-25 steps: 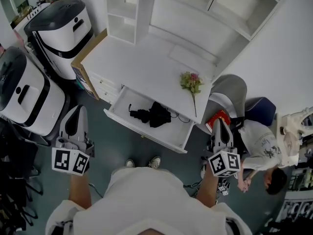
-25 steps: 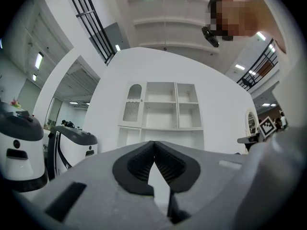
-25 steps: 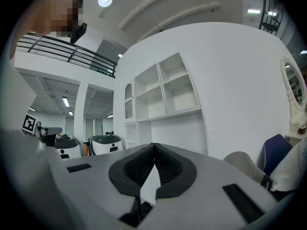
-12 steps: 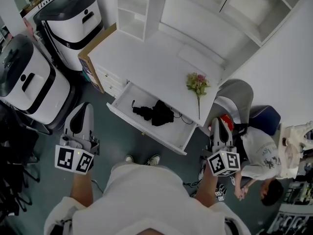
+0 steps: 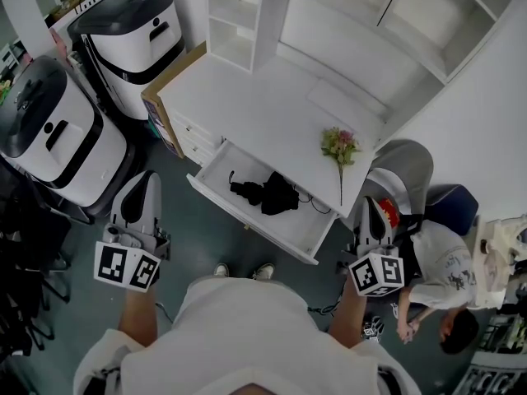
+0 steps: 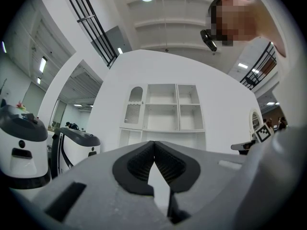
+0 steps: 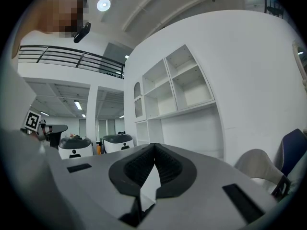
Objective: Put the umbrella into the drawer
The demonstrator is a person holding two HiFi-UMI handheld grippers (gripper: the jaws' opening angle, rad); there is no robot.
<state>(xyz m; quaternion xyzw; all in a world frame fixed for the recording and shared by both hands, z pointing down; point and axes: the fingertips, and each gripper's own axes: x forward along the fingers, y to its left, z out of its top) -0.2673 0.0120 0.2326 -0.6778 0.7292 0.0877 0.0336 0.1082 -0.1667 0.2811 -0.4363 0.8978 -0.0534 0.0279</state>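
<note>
A folded black umbrella (image 5: 268,194) lies inside the pulled-out white drawer (image 5: 247,217) of the white desk (image 5: 247,113), seen in the head view. My left gripper (image 5: 140,192) hangs left of the drawer, well short of it, shut with nothing between its jaws. To the right of the drawer's corner is my right gripper (image 5: 370,207), also shut and empty. In the left gripper view the gripper (image 6: 154,144) points at the white shelf unit (image 6: 165,114). The right gripper view shows its gripper (image 7: 154,147) aimed at the same shelf unit (image 7: 175,87) from the side.
A sprig of flowers (image 5: 340,148) lies on the desk top. Two white-and-black machines (image 5: 58,138) stand at the left. A grey chair (image 5: 403,171) and a person (image 5: 440,262) crouching on the floor are at the right. The drawer's front juts toward my feet.
The head view has shifted, so the desk and drawer sit further right and lower in the frame. Both grippers stay shut, and the umbrella has stayed in the drawer.
</note>
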